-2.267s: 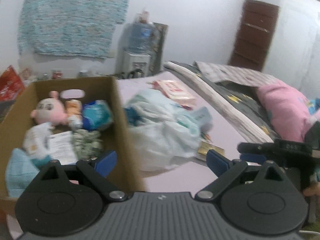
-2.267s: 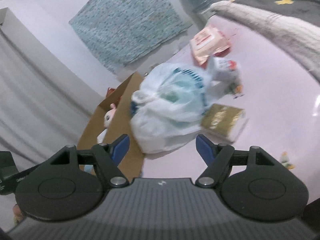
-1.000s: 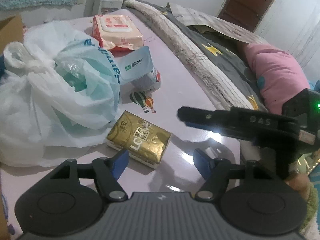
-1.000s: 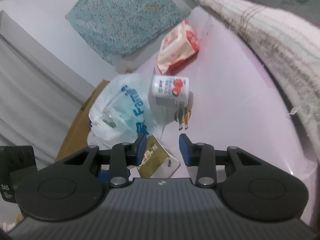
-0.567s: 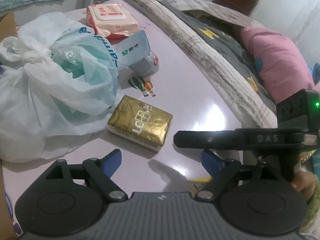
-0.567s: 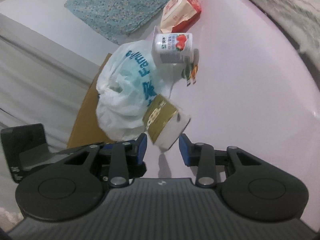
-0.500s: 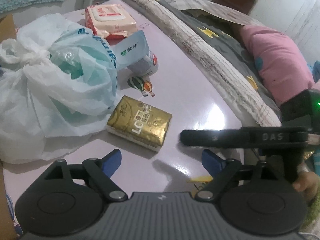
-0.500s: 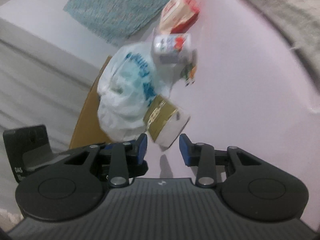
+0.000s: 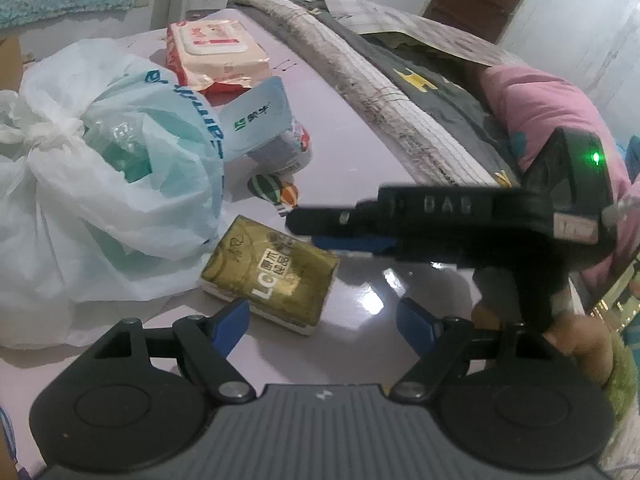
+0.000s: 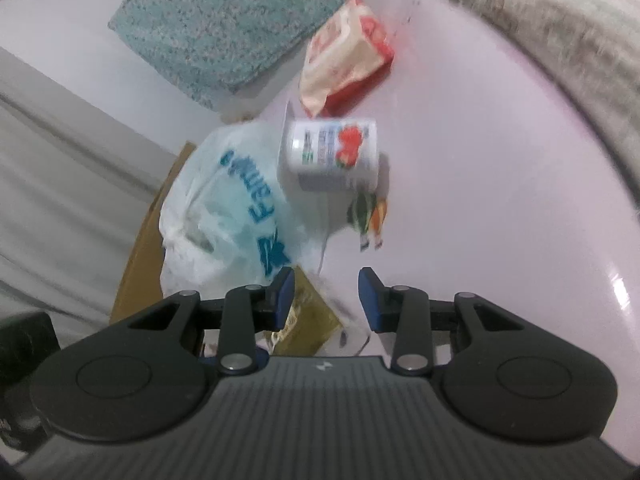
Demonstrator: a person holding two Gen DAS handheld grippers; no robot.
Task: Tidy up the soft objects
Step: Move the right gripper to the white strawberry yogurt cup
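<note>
The left gripper [image 9: 324,316] hangs with its blue fingers spread wide, the gold tissue pack [image 9: 270,274] lying on the pale table [image 9: 352,152] just beyond its left fingertip. The right gripper [image 10: 326,300] has its jaws part-way apart around that pack's near end [image 10: 308,320], which sits between the pads without clearly being squeezed. At eleven o'clock from the pack bulges a knotted white plastic bag [image 9: 100,184]; at twelve lie a tipped yogurt cup [image 10: 332,156] and a wet-wipes pack [image 9: 218,52].

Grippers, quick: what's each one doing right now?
Left gripper: open, holding nothing.
Right gripper: open, nothing gripped, gold tissue pack beneath its fingers.
</note>
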